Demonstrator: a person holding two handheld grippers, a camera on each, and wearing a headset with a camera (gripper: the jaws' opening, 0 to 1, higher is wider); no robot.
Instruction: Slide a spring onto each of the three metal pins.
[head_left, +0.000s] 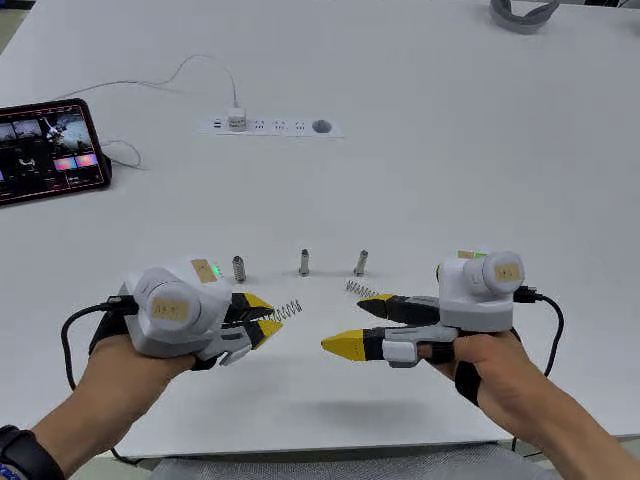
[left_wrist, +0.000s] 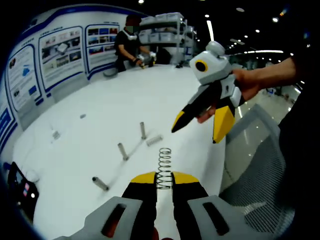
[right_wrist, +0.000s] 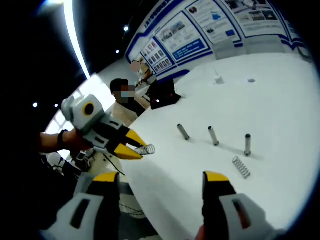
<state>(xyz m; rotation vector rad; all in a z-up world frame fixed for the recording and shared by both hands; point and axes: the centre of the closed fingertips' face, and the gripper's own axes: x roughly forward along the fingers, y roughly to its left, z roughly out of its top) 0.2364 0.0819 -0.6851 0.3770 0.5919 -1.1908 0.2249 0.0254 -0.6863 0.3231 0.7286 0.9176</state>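
Three pins stand in a row on the table (head_left: 450, 180): the left pin (head_left: 239, 268), the middle pin (head_left: 304, 262) and the right pin (head_left: 361, 263). The loose spring (head_left: 358, 290) lies just in front of the right pin. The held spring (head_left: 287, 311) sits between the jaws of the left gripper (head_left: 275, 315), in front of the left pin. The power strip (head_left: 270, 126) lies behind the pins. The tablet (head_left: 48, 150) lies far left.

tablet (head_left: 45, 150): cut by left edge | spring (left_wrist: 164, 162): near end hidden between left gripper (left_wrist: 164, 177) jaws
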